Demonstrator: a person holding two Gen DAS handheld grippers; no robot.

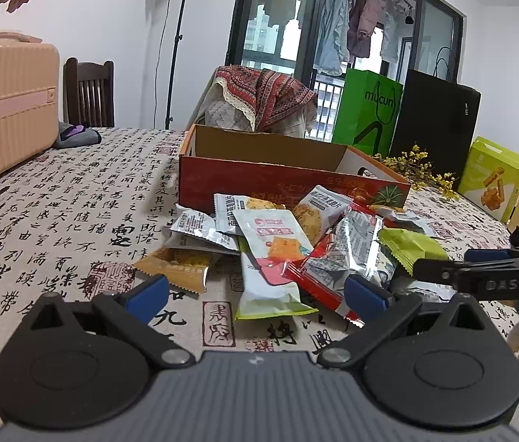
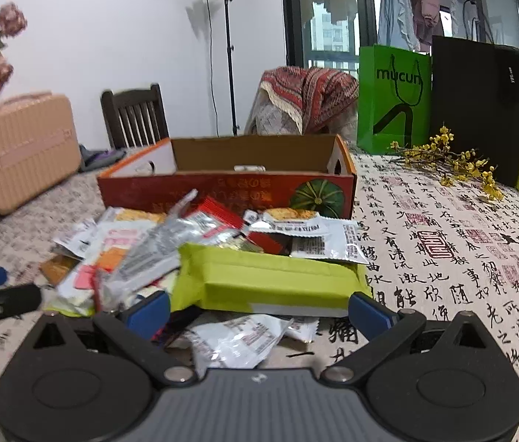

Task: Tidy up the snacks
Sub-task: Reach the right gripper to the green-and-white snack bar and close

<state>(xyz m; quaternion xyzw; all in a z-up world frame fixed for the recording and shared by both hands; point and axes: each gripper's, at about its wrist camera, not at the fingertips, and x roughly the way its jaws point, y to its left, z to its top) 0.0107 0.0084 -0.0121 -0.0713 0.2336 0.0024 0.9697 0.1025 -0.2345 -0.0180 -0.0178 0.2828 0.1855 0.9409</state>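
Suitcase (image 1: 5, 110) first, peach-coloured, at the left edge of the left wrist view, standing on the cloth-covered counter (image 1: 57, 213). Moving right, the left claw (image 1: 256, 293) sits low in the frame with its blue tips spread wide, holding nothing, pointed at the snacks (image 1: 278, 243), a loose heap of packets lying on the counter just in front of the red cardboard box (image 1: 281, 180), which shows almost nothing inside from these views. Further right in that view the right claw (image 1: 440, 269) comes in from the edge, tips at a lime-green packet (image 1: 406, 245).

From the right wrist view, the right claw (image 2: 259, 309) is also spread, with the lime-green packet (image 2: 270, 280) lying between its tips at the near side of the heap; whether the tips touch it, I cannot tell. Green and black bags (image 2: 394, 103) stand at the upper right.

My guess is the step is picking that green packet for the box. Best to close squarely across its width, lift clear of the foil packets tucked under it so none drag along, then carry it over the box's near wall before letting go.
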